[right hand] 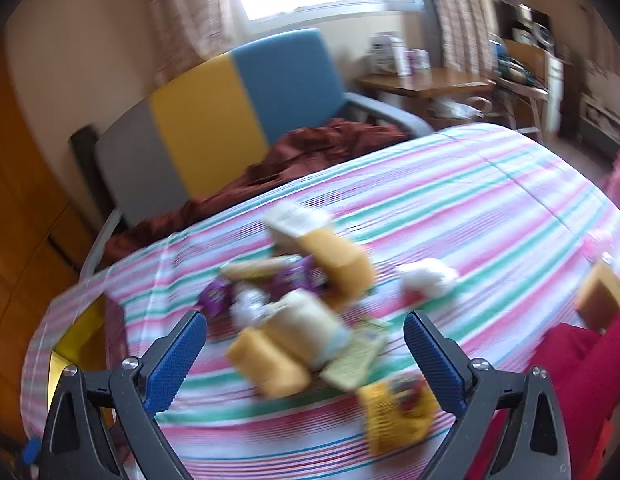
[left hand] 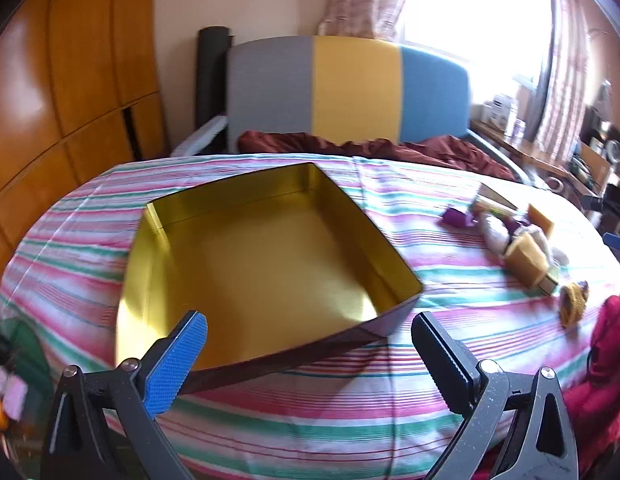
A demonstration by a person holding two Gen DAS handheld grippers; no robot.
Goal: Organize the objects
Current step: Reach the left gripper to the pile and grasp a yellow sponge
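Fingers on both our grippers are spread wide with nothing in them. Biggest worry: the right gripper (right hand: 306, 344) hangs over a jumbled snack pile (right hand: 294, 308), so closing now could pinch two packets or shove some off the bed (right hand: 490, 200). That pile sits right between and just beyond its fingers. The gold tin (left hand: 266, 264) lies ahead of the left gripper (left hand: 310, 344), its near corner between the fingers.
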